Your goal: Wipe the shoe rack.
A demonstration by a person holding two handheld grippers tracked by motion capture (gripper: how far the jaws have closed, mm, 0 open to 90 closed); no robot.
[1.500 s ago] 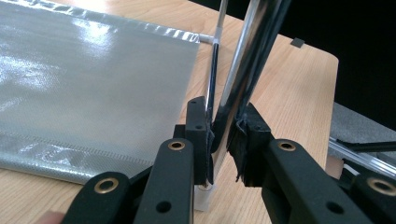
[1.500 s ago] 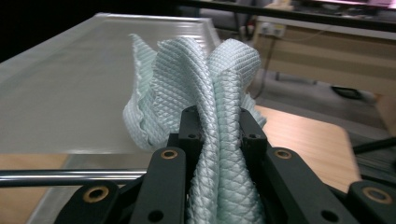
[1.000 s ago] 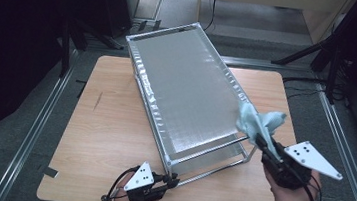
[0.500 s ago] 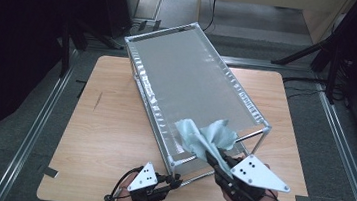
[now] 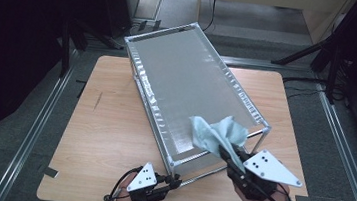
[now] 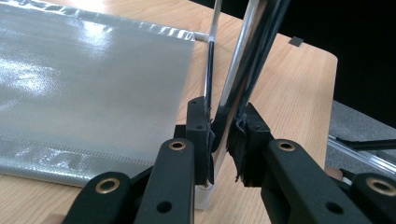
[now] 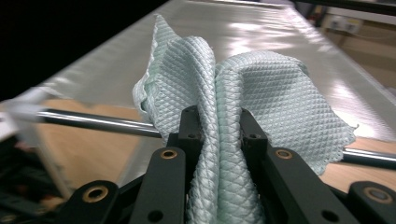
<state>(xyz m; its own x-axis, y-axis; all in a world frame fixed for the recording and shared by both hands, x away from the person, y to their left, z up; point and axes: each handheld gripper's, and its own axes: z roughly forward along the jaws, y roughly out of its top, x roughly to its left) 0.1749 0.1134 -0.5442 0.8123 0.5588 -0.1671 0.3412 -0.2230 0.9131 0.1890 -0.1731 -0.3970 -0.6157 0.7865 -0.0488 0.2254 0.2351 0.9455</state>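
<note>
The cloth (image 5: 218,135) was clamped in your right hand-held gripper (image 5: 228,156), draped on the near end of the silver panel (image 5: 188,86). That panel ran long, away and leftward from you. Your left hand-held gripper (image 6: 224,140) gripped the rack's corner post (image 6: 238,70).

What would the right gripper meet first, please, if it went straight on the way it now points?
Probably the silvery top sheet of the metal rack. The right gripper, shut on the pale green cloth, points across the rack's near chrome bar and along that sheet; the cloth would likely touch first, though depth is unclear.
</note>
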